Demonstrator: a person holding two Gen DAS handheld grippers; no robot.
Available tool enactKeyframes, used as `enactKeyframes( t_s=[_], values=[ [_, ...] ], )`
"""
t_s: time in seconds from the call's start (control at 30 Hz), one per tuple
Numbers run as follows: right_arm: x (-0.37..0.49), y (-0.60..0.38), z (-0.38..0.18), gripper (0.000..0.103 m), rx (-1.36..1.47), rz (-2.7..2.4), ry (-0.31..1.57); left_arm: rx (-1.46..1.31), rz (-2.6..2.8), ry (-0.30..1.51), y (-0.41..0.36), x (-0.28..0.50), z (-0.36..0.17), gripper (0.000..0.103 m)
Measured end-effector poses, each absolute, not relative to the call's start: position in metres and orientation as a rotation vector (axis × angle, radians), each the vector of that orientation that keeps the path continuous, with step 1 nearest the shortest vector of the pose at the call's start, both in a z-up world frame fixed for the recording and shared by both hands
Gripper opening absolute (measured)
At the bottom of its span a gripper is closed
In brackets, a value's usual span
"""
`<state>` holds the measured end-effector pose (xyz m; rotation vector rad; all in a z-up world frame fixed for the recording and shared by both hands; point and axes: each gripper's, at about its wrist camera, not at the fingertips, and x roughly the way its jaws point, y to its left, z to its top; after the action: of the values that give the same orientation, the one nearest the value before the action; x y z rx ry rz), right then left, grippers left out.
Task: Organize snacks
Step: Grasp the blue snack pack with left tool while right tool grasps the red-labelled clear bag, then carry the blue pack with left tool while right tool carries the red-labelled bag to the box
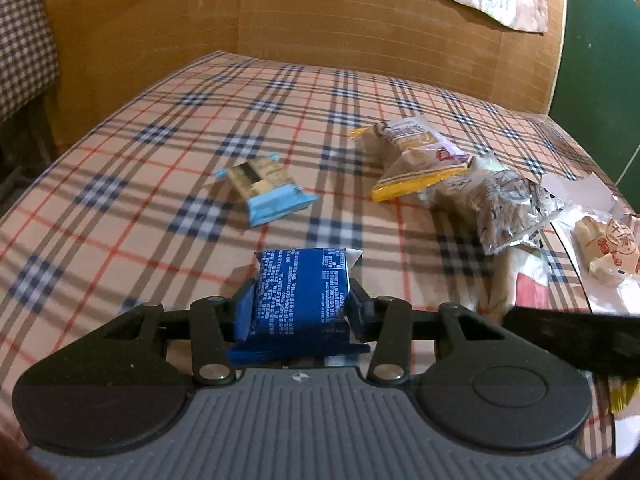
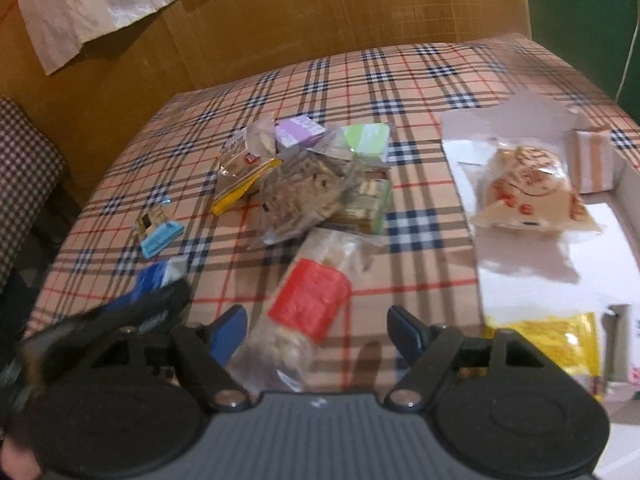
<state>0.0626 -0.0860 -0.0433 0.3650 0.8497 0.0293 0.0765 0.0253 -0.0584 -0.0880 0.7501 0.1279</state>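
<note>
Snack packets on checked cloth surface (image 1: pixel 120 168)

Left tool (image 1: pixel 301 306) clenched on glossy blue rectangular packet (image 1: pixel 300 296), just above cloth. Right tool (image 2: pixel 318 330) spread wide, released, straddling clear crinkly wrapper with red label (image 2: pixel 308 304). Crumpled foil packets (image 2: pixel 304 188) heaped beyond; white cardboard box (image 2: pixel 624 184) at right.

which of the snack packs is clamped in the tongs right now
The dark blue pack with white print, pinched between the left tongs. The light blue pack and the yellow-edged pack lie loose on the plaid cloth.
</note>
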Motion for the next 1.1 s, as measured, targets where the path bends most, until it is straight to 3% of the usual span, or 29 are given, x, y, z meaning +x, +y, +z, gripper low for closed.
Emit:
enactKeyframes(
  t_s=[0.1, 0.17, 0.27, 1.1],
  values=[
    [0.071, -0.075, -0.049, 0.067, 0.319, 0.000, 0.852, -0.114, 0.127, 0.753, 0.029, 0.069, -0.057, 0.053],
    [0.071, -0.070, -0.050, 0.049, 0.268, -0.011, 0.844, -0.122, 0.122, 0.751, 0.029, 0.066, -0.056, 0.053],
    [0.067, -0.072, -0.052, 0.033, 0.216, -0.017, 0.832, -0.130, 0.115, 0.747, 0.025, 0.058, -0.054, 0.053],
    [-0.032, -0.143, -0.006, 0.033, 0.261, 0.029, 0.732, -0.134, -0.033, 0.705, -0.036, -0.003, -0.012, 0.053]
  ],
)
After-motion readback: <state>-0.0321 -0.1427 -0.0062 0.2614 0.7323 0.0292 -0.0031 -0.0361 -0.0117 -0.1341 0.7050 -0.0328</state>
